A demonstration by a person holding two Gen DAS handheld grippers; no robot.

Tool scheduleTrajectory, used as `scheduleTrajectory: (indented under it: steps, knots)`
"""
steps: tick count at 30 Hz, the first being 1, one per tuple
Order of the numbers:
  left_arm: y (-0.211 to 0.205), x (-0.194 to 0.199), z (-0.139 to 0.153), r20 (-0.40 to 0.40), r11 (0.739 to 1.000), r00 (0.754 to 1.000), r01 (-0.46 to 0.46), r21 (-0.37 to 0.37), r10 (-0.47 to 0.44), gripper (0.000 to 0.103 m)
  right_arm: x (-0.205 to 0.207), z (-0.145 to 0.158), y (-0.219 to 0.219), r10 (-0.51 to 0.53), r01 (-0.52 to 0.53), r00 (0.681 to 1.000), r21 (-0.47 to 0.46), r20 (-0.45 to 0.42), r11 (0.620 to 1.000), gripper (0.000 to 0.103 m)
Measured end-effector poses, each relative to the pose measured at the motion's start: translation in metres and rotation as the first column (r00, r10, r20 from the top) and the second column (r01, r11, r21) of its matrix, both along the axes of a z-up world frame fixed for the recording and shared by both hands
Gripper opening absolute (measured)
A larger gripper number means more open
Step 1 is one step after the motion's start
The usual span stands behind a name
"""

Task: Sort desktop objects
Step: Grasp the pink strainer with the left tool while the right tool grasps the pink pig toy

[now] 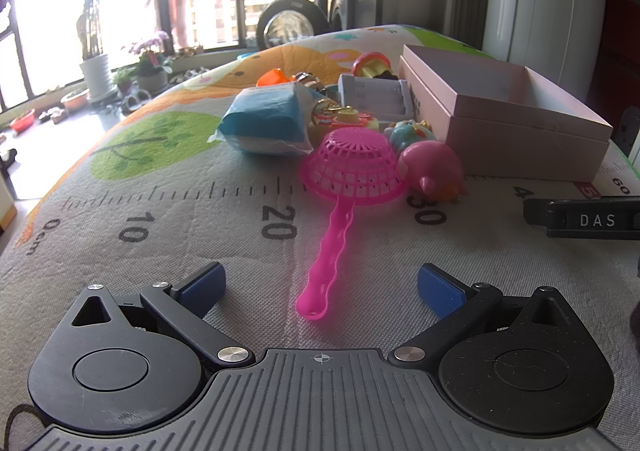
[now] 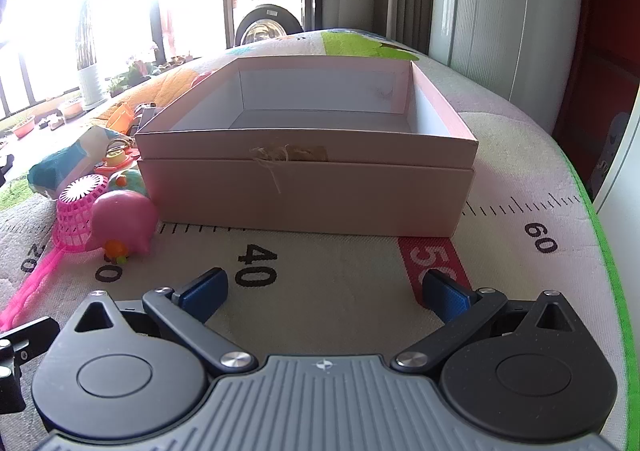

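Note:
My left gripper [image 1: 320, 285] is open just above the mat, and the tip of a pink toy strainer's [image 1: 352, 167] handle lies between its fingers, untouched. Behind the strainer sit a pink round toy [image 1: 434, 167], a blue tissue pack [image 1: 266, 119] and several small toys. An open pink box [image 1: 508, 119] stands to the right. In the right wrist view my right gripper [image 2: 326, 291] is open over bare mat, facing the empty pink box [image 2: 308, 191]. The strainer [image 2: 76, 215] and pink toy [image 2: 124, 219] lie at its left.
A printed play mat [image 1: 180, 219] with ruler marks covers the table. The other gripper's black body [image 1: 588, 219] shows at the right edge of the left wrist view. A white battery holder [image 1: 374, 97], an orange toy [image 1: 274, 78] and a red-and-yellow toy [image 1: 372, 65] lie farther back.

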State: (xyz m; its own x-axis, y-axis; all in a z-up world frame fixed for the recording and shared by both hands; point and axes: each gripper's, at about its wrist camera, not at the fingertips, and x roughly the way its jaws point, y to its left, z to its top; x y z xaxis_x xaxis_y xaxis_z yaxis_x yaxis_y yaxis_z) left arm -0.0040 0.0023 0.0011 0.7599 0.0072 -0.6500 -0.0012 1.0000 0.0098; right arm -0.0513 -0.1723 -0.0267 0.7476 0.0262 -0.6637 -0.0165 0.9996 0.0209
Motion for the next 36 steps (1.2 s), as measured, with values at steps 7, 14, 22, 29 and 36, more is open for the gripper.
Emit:
scheduleTrajectory:
  steps: [7,14,22,29,36]
  knots:
    - [0.0,0.0,0.0,0.0,1.0,1.0,0.0,0.0,0.0,0.103,-0.02,0.0,0.01,0.087,-0.087,0.996,-0.011,-0.013,0.996,0.103]
    - [0.001,0.002,0.0,-0.007,1.0,1.0,0.004,-0.001,-0.004,0.103,-0.02,0.002,0.008,0.119,-0.12,0.992,-0.015,-0.042,0.993,0.103]
    - [0.001,0.005,0.003,-0.04,0.999,0.998,0.04,0.003,-0.04,0.103,-0.021,0.002,0.009,0.124,-0.125,0.991,-0.021,-0.043,0.992,0.103]
    - [0.024,-0.021,0.032,0.132,0.997,0.988,0.074,0.037,-0.078,0.103,-0.026,0.013,-0.005,0.199,-0.197,0.98,0.042,-0.029,0.979,0.103]
    - [0.068,0.005,0.056,0.153,0.998,0.986,-0.061,-0.028,0.065,0.103,-0.011,0.055,0.054,0.399,-0.394,0.916,-0.088,0.048,0.915,0.092]
